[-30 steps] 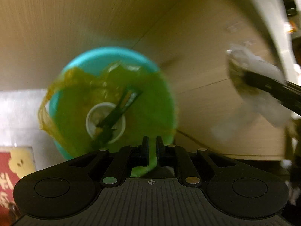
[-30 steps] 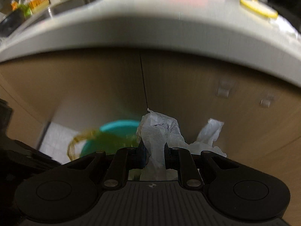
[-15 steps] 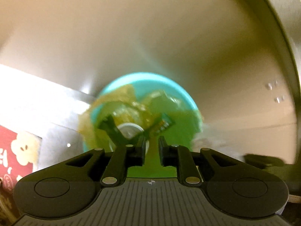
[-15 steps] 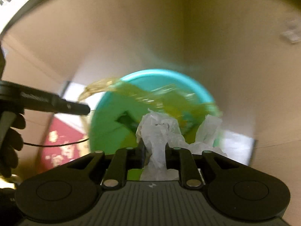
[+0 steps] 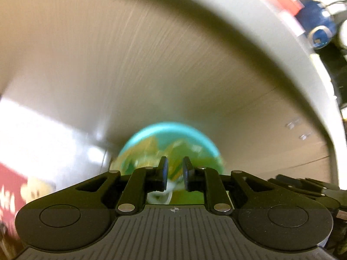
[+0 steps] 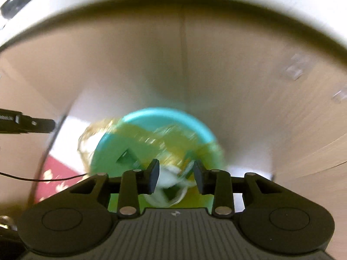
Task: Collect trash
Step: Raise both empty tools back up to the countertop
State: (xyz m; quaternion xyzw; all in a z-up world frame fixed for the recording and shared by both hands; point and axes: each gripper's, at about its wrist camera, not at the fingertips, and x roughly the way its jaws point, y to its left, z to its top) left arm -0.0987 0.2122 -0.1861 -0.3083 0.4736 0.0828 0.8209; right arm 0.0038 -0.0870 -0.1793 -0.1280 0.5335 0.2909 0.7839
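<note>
Right wrist view: the round turquoise plastic bin [image 6: 156, 145] with its yellow-green liner bag [image 6: 177, 149] sits on the floor at 6 o'clock, below the overhanging grey bench [image 6: 151, 6].
Right gripper [image 6: 176, 176]: jaws have just been opening and stand spread; the crumpled white tissue [image 6: 168, 184] shows blurred between them, seemingly loose and dropping toward the bin, which is where this piece of trash belongs.
Left gripper [image 5: 174, 174]: jaws parted a little with nothing pinched; the bin [image 5: 171, 134] lies just beyond them, and something white shows inside it.
Risk, tissue: light paper may drift or catch on the loose liner edge at 9 o'clock of the bin and land on the floor.
Risk, liner: the bag looks slack, so it could fold over the opening and block later drops.
Risk, grippers: both hover over one bin, so they could knock together.
Count: one bin, one liner, one tissue, two grippers, one bench; bin contents too blurred to count.
</note>
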